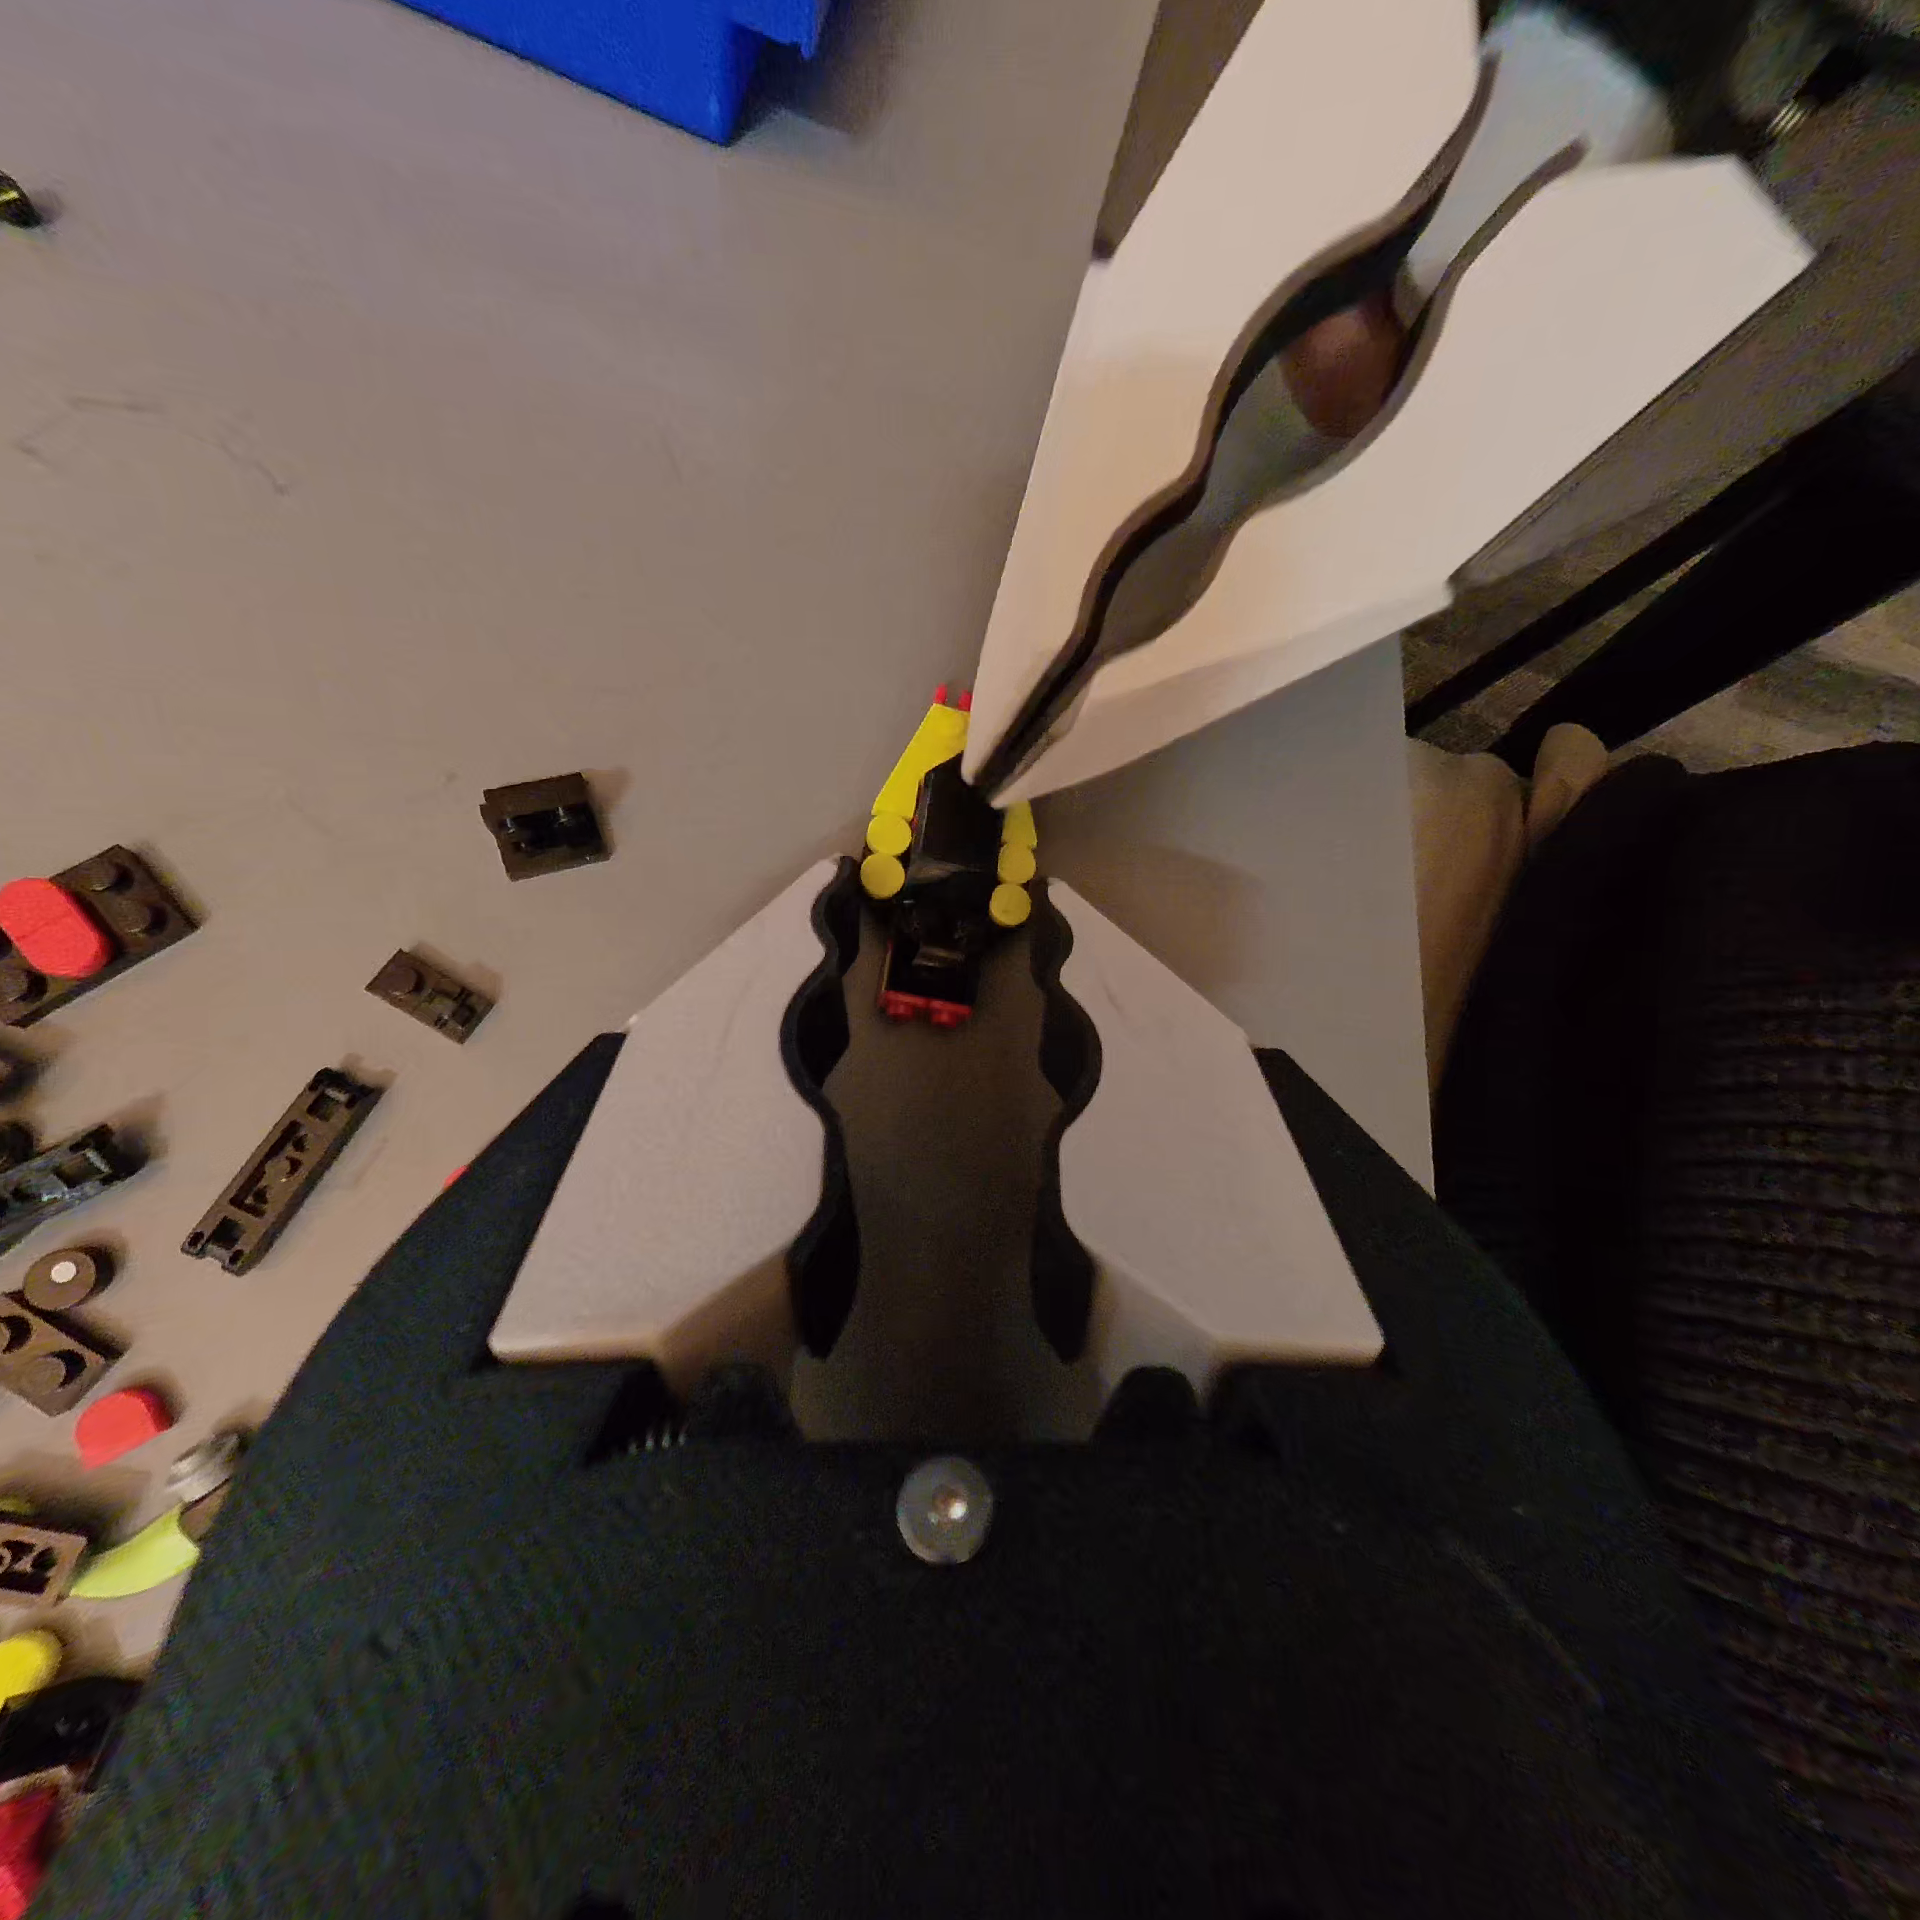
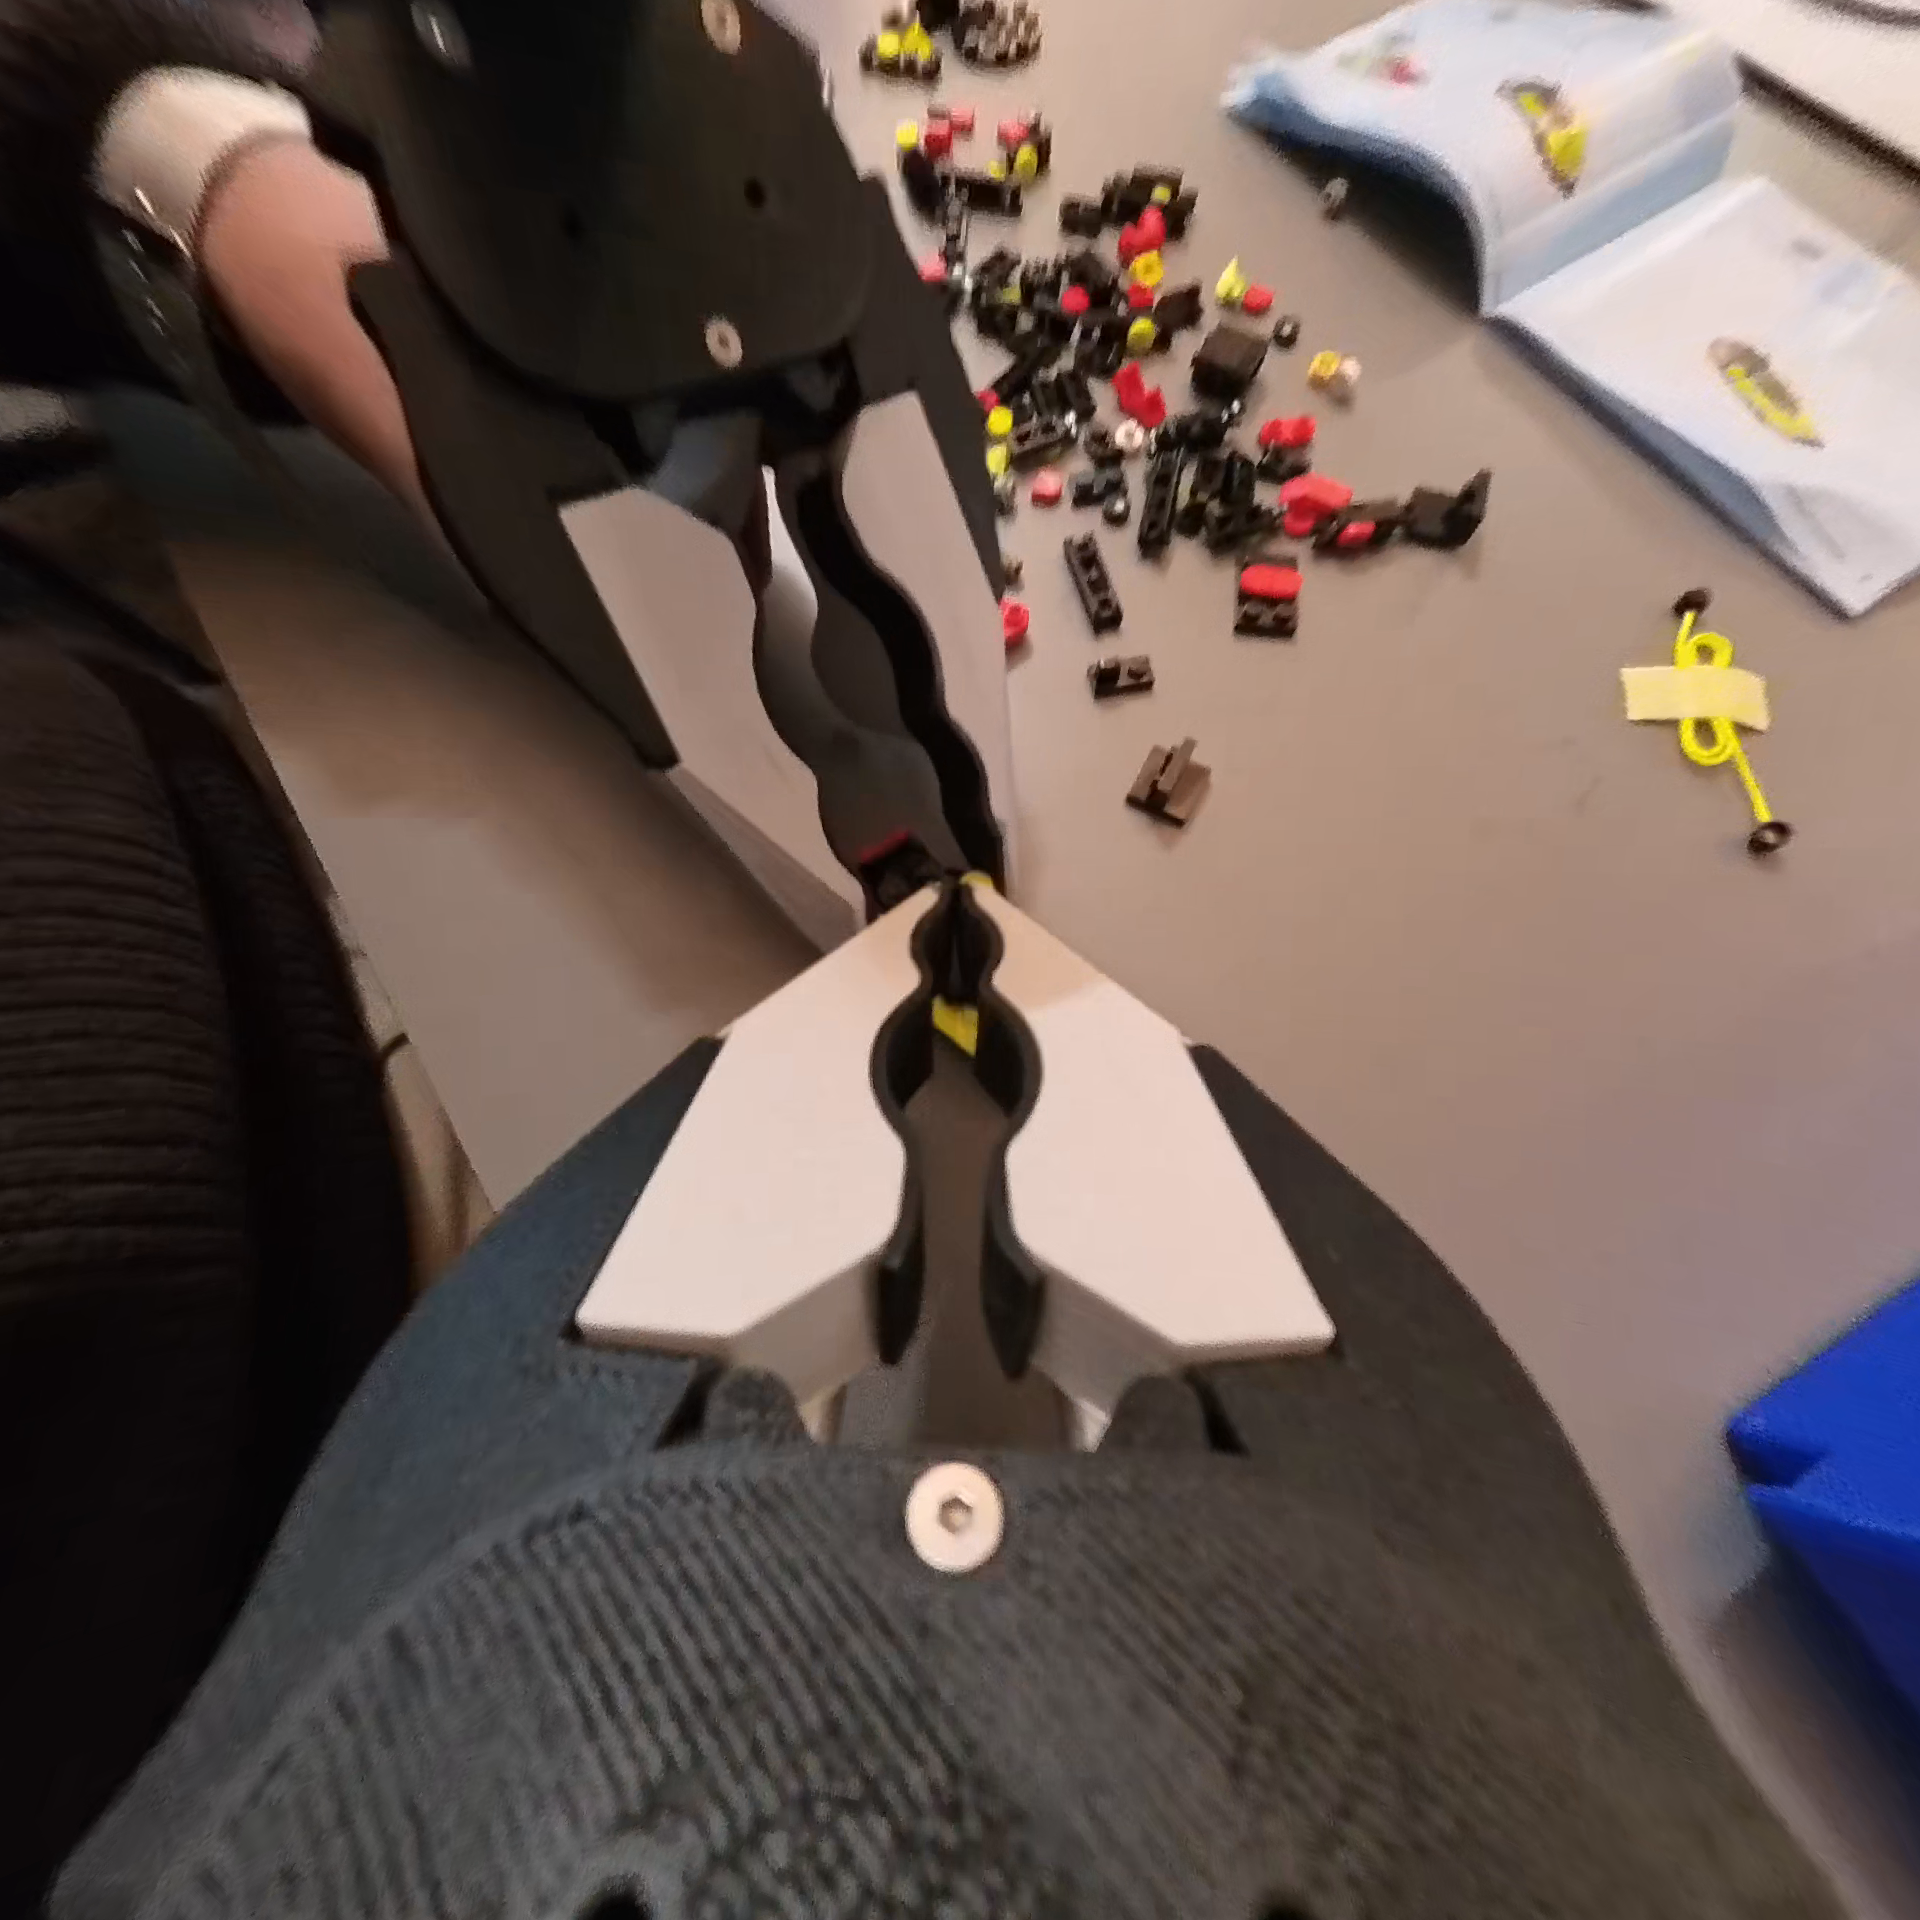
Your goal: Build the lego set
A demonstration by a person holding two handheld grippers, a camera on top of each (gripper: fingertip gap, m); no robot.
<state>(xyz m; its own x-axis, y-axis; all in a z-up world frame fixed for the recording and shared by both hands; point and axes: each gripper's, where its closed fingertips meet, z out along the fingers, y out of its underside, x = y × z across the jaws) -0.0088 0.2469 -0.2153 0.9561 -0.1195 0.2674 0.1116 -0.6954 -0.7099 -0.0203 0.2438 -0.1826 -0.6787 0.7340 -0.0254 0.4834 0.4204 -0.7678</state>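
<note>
1. No writing can be read in either view.
2. The open instruction booklet [image 2: 1621, 260] on the grey table [image 2: 1403, 1039] bears printed pictures and marks, too blurred to make out.
3. The loose bricks [image 2: 1143, 364] and the blue bin [image 1: 644, 52] show no legible marks.

The right gripper's [image 1: 982, 784] tips cover the far end of the small black-and-yellow lego model [image 1: 940, 894], so its grip there cannot be read. In the right wrist view the loose brick pile [image 2: 1132, 343] and instruction booklet [image 2: 1621, 260] are blurred, and the blue bin [image 2: 1849, 1496] is cut off by the edge.
</note>
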